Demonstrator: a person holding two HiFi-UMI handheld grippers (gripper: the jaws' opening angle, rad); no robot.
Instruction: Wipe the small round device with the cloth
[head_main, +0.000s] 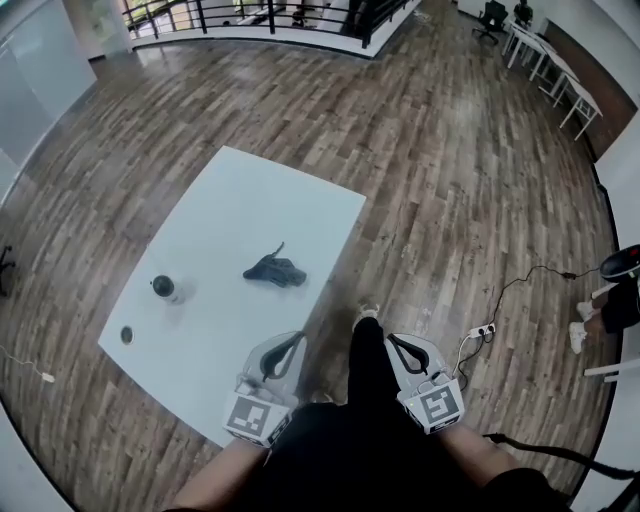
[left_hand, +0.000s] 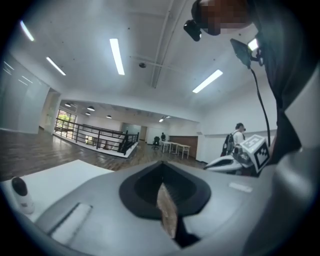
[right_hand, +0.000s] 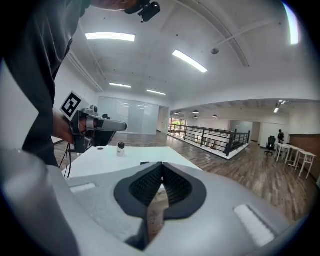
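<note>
The head view looks steeply down from high above the white rectangular table (head_main: 250, 200), far from the small white round device (head_main: 163, 288) on it. Both gripper views sit low behind their jaws, facing almost level — all three share table, device and the black metal railing (left_hand: 100, 137).

The left gripper (left_hand: 161, 165), grey with black ribbed pads, is seen with its jaws closed together and nothing between them. A small round white device with a dark top (left_hand: 20, 194) is seen upright on the white table (left_hand: 60, 177) at lower left. The right gripper (left_hand: 214, 163) is seen at the right.
</note>
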